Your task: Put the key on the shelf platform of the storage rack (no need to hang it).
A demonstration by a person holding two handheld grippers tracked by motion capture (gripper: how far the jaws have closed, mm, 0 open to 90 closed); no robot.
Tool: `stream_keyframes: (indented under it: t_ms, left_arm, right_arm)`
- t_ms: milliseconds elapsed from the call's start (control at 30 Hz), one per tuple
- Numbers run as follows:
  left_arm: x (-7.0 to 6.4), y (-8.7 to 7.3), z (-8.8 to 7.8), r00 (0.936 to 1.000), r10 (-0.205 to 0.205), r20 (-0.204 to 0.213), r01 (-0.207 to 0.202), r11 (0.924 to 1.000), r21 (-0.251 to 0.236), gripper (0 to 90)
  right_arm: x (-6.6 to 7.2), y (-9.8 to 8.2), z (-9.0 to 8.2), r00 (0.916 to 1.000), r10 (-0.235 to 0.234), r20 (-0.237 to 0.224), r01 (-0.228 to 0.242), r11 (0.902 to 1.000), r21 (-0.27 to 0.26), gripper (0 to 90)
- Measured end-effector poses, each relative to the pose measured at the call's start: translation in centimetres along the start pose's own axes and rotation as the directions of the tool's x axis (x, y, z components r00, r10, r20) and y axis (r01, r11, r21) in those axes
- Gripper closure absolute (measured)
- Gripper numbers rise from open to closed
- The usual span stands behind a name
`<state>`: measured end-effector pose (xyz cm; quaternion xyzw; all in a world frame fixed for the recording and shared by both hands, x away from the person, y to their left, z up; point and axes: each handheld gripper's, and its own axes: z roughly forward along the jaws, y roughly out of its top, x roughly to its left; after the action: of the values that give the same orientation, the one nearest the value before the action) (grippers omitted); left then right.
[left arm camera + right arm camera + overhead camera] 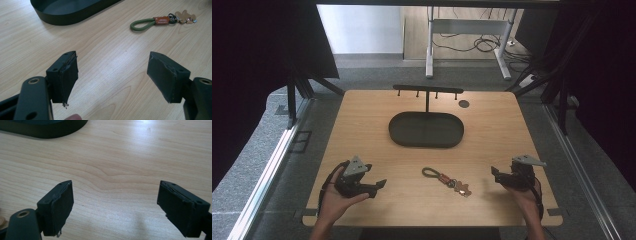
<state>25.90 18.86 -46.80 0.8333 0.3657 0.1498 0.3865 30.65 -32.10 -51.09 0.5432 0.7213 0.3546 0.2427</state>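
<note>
A keychain point(446, 180) with a green cord loop, an orange tag and a small tan charm lies on the wooden table point(362, 125) near the front middle. It lies in the left gripper view as the keychain point(162, 20) at the upper right, well beyond the jaws. My left gripper point(381, 184) rests at the front left, held in a hand, jaws wide apart with bare wood between them point(112, 75). At the front right my right gripper point(493, 173) is open too, nothing between its jaws point(115, 202).
A dark oval tray point(397, 131) sits at the table's middle, with a black T-shaped peg rack point(427, 90) behind it and a small dark disc point(464, 103) to the rack's right. The tray's rim point(57, 18) point(37, 132) crosses the top of both gripper views.
</note>
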Motion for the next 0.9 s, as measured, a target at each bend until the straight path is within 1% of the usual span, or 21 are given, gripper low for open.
stream_keyframes:
  t_ms: [200,333,467,567,600,667,900]
  left_arm:
    - [0.2,-0.1,0.1,1.0,0.001,-0.002,-0.001,1.0,0.007,25.1]
    - [0.2,-0.1,-0.2,1.0,0.003,-0.001,-0.003,1.0,-0.002,25.1]
    - [0.2,-0.1,-0.3,1.0,-0.001,-0.002,0.001,1.0,-0.005,25.2]
    - [0.2,-0.1,-0.2,1.0,-0.006,-0.004,0.006,1.0,-0.004,25.1]
    - [0.3,-0.1,-0.2,1.0,-0.002,-0.004,0.002,1.0,-0.003,25.1]
    - [0.3,-0.1,-0.2,1.0,-0.003,-0.005,0.003,1.0,-0.002,25.1]
    - [0.2,-0.1,-0.2,1.0,-0.002,-0.005,0.002,1.0,-0.001,25.1]
  right_arm:
    - [-0.2,-0.1,0.0,1.0,-0.001,-0.005,0.001,0.9997,0.023,14.4]
    - [-0.5,-0.1,0.0,0.9998,-0.004,-0.017,0.005,0.9993,0.038,15.6]
    - [-0.5,0.0,-0.3,0.9997,-0.014,-0.02,0.015,0.9993,0.034,17.0]
    - [-0.5,0.0,-0.4,0.9993,-0.029,-0.022,0.03,0.9985,0.045,18.1]
    - [-0.5,0.0,-0.4,0.9993,-0.029,-0.022,0.03,0.9985,0.045,18.1]
    - [-0.8,0.1,-0.7,0.9991,-0.03,-0.031,0.031,0.9989,0.034,20.2]
    - [-1.0,0.1,-1.2,0.9984,-0.045,-0.032,0.046,0.9985,0.03,23.7]
